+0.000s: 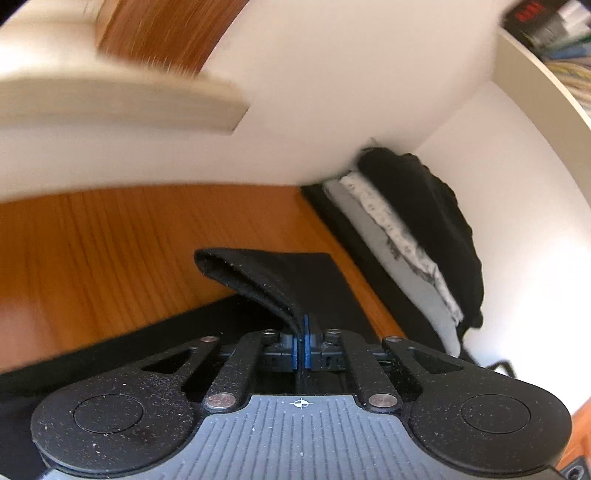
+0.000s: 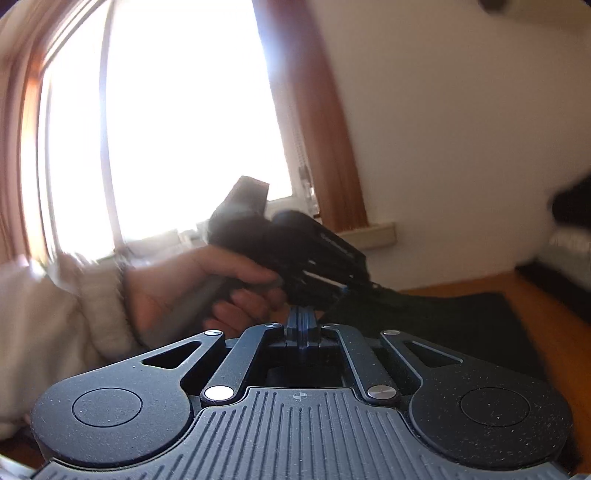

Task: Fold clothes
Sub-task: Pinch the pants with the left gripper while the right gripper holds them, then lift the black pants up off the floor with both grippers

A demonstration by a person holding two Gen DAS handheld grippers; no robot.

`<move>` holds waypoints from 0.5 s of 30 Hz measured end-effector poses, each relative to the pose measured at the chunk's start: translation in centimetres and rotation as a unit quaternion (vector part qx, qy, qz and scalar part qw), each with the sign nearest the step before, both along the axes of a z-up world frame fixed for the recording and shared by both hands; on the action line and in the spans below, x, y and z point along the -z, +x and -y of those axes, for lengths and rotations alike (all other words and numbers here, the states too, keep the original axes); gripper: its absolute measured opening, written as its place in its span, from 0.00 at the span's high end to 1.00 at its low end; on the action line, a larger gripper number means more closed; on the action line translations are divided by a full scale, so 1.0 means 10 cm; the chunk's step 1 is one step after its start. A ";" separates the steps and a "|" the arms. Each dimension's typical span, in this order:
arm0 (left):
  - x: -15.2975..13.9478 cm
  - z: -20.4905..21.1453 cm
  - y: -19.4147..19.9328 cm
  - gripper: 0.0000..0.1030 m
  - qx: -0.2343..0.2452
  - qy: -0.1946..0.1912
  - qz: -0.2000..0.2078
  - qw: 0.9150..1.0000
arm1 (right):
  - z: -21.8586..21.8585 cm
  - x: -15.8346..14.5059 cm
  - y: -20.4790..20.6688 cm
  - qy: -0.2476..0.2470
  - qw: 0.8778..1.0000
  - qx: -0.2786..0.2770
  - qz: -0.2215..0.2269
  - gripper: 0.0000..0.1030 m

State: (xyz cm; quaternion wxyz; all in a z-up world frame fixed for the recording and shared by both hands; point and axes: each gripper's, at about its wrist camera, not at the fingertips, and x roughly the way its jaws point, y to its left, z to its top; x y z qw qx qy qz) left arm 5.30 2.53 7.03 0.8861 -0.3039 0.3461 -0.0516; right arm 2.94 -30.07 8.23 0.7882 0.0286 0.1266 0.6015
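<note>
Wooden worktop [image 1: 110,240] fills the view, the black garment [image 1: 321,273] spread across it. Against the wall, a stack of folded clothes [image 1: 417,236], black on top of grey. A hand [image 2: 192,284] in a pale sleeve [image 2: 55,314] grips the left tongs [image 1: 301,341], pressed together on a lifted hem of the garment. Right tongs [image 2: 302,328] are pinched closed; whether cloth is between them, cannot tell.

No legible txt; red display [image 1: 529,15] top right too blurred to read.
</note>
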 end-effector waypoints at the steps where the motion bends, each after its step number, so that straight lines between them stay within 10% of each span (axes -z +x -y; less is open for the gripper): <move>1: -0.01 -0.01 -0.03 0.97 -0.002 0.005 -0.001 1.000 | -0.01 0.01 -0.02 -0.009 1.000 0.000 0.008 0.99; 15: 0.23 -0.14 0.05 0.97 -0.014 0.024 -0.045 0.999 | -0.45 0.19 -0.07 -0.151 0.986 -0.050 0.044 0.85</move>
